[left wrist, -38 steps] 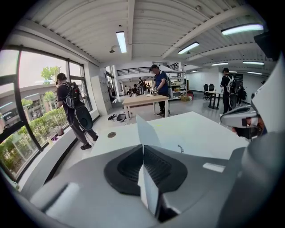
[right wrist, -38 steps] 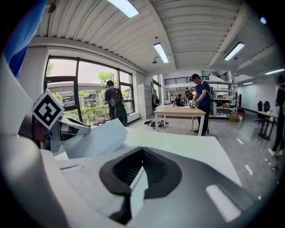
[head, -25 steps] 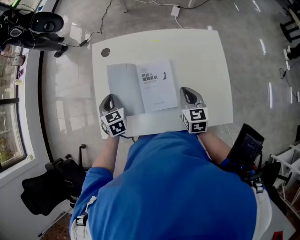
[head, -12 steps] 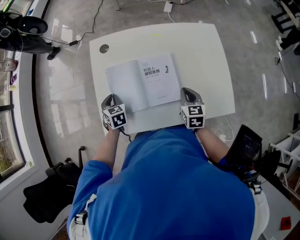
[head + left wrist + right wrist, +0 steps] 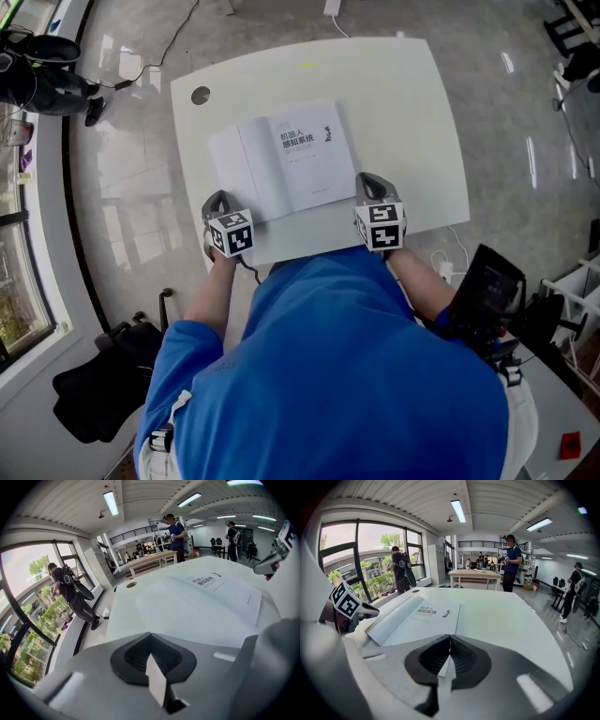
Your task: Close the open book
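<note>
Book [image 5: 281,159] lies open and flat on the white table [image 5: 403,103], its right-hand page white with a few lines of dark print and its left-hand leaf plain grey. It sits just ahead of both claws and between them. The left gripper [image 5: 216,197] is at the near left edge of the table, just short of the book's near left corner, and whether it touches the corner cannot be told. In the left gripper view its jaws are pressed together with nothing between them [image 5: 151,644], and the book [image 5: 201,602] spreads out ahead of it and to its right. The right gripper [image 5: 367,180] is just beside the book's near right corner. In the right gripper view its jaws are likewise closed tight on nothing [image 5: 449,654], with the book [image 5: 422,618] ahead of it and to its left, and the left gripper [image 5: 347,604] beyond the book's far side. Both claws point forward and down toward the tabletop. A round cable hole [image 5: 200,95] sits in the table well beyond the left claw, past the book's far left corner. The person's blue shirt [image 5: 347,375] fills the space behind both claws.
</note>
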### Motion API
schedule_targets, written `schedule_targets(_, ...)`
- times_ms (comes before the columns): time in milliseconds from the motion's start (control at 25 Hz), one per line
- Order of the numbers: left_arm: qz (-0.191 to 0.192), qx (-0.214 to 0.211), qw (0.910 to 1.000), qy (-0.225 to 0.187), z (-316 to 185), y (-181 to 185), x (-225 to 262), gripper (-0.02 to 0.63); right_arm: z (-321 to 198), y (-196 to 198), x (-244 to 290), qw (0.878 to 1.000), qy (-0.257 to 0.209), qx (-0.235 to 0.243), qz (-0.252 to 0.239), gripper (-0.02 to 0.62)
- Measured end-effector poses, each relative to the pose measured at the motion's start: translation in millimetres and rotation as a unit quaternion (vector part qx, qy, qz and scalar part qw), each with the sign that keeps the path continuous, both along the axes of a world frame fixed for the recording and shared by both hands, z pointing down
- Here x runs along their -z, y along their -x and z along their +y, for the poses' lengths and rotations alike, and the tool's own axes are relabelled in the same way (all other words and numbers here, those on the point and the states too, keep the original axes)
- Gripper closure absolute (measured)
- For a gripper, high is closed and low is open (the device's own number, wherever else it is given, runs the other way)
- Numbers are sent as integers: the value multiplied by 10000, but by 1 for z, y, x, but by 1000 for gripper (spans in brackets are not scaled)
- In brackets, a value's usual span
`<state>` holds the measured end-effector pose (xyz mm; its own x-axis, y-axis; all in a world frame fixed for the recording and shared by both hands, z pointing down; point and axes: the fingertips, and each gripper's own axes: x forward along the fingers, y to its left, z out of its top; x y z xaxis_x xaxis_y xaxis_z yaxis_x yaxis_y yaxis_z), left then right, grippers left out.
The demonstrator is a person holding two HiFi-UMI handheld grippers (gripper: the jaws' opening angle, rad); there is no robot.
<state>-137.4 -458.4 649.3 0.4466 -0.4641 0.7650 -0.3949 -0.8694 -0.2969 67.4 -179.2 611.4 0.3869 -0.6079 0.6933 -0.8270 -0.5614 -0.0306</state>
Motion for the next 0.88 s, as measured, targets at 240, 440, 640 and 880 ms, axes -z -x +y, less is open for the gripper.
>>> schedule_targets(240,-118,-21,9998,-140,8,3,3,600,4,-2,-19,9990,95,220,-389,590)
schedule_targets(440,-222,-130,9994,-243,20,1,4,600,-5,-4,-32,9961,92,441,-757,521)
schedule_targets(640,-392,-142,9988,-240,31,3,-2,600,-12,-7,-41,9917,192,673,-1075,508)
schedule_targets(880,-519,-54,9983,-245,39,6,-6,600,-14,-3,-45,9879,243,881,-1255,508)
